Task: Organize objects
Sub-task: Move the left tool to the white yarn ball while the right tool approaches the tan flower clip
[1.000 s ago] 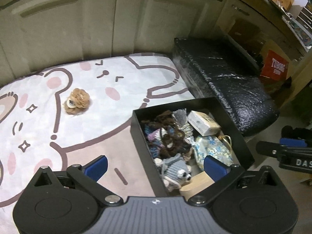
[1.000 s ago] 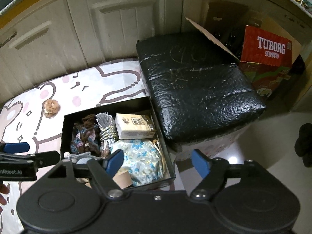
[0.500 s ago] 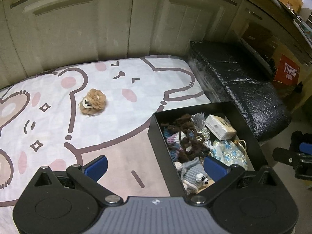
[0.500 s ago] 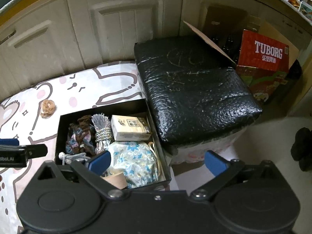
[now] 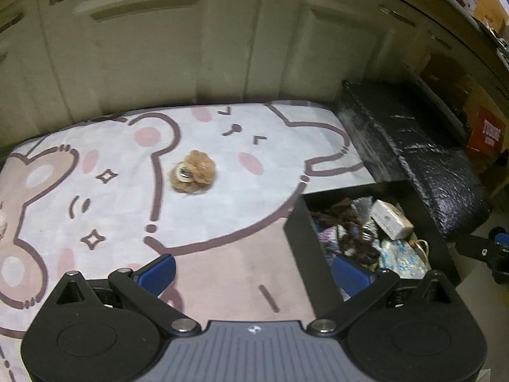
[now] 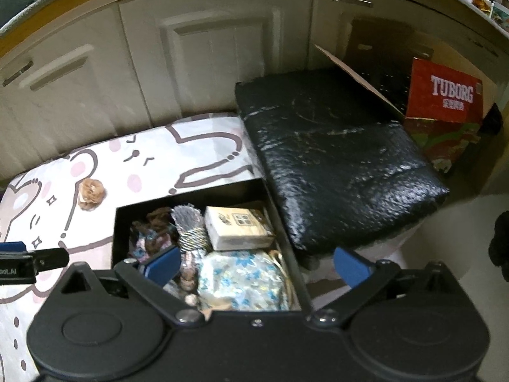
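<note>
A fluffy brown hair clip (image 5: 193,175) lies on the cartoon bear mat (image 5: 222,159), also in the right wrist view (image 6: 91,193). A black open box (image 6: 267,191) at the mat's right edge holds yarn items, a small cardboard box (image 6: 237,227) and a blue floral pouch (image 6: 245,281). The box also shows in the left wrist view (image 5: 299,238). My left gripper (image 5: 254,270) is open and empty above the mat, near of the clip. My right gripper (image 6: 257,264) is open and empty above the box's right wall.
A black wrapped block (image 6: 334,159) stands right of the box. A red Tuborg carton (image 6: 445,102) sits behind it. Cream cabinet doors (image 5: 159,47) run along the back. Bare floor (image 6: 461,222) lies at the right.
My left gripper has moved left, away from the box and toward the hair clip. My right gripper has opened wider and shifted slightly.
</note>
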`<state>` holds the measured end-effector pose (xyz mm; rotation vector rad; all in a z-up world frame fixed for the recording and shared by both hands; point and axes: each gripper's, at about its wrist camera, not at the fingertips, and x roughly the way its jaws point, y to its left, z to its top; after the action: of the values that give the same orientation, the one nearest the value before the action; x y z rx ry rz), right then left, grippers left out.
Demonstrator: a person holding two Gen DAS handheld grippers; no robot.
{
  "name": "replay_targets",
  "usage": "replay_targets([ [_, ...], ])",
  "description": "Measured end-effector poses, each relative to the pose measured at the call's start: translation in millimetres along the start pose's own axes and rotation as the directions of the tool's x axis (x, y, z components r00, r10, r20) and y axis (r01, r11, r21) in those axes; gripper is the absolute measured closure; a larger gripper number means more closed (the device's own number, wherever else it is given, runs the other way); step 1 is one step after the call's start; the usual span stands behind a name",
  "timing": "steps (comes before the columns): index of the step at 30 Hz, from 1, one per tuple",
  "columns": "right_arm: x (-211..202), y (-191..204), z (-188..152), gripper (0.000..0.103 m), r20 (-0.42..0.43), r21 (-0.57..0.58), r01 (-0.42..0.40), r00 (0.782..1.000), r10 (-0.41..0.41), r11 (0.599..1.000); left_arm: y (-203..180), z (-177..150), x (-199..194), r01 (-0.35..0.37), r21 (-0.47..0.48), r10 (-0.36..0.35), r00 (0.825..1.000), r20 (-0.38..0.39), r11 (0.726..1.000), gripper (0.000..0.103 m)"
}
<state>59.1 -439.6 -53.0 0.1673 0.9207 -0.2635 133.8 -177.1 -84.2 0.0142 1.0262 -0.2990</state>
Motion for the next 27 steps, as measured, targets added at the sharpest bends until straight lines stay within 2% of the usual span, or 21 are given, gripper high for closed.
replay_targets([
  [7,4,25,9,0.0,0.036,-0.003,-0.007,0.999,0.007,1.0,34,1,-9,-0.035,-0.041,0.036,0.999,0.019,0.999,0.0],
  [17,11,71,15,0.0,0.051,-0.047,-0.046,0.998,0.049,0.998,93,3,-27,-0.094,-0.166,0.107,0.992,0.072,0.982,0.0],
  [27,22,113,19,0.0,0.056,-0.088,-0.081,0.995,0.086,0.993,139,-2,-34,-0.162,-0.212,0.183,0.98,0.082,0.964,0.0],
])
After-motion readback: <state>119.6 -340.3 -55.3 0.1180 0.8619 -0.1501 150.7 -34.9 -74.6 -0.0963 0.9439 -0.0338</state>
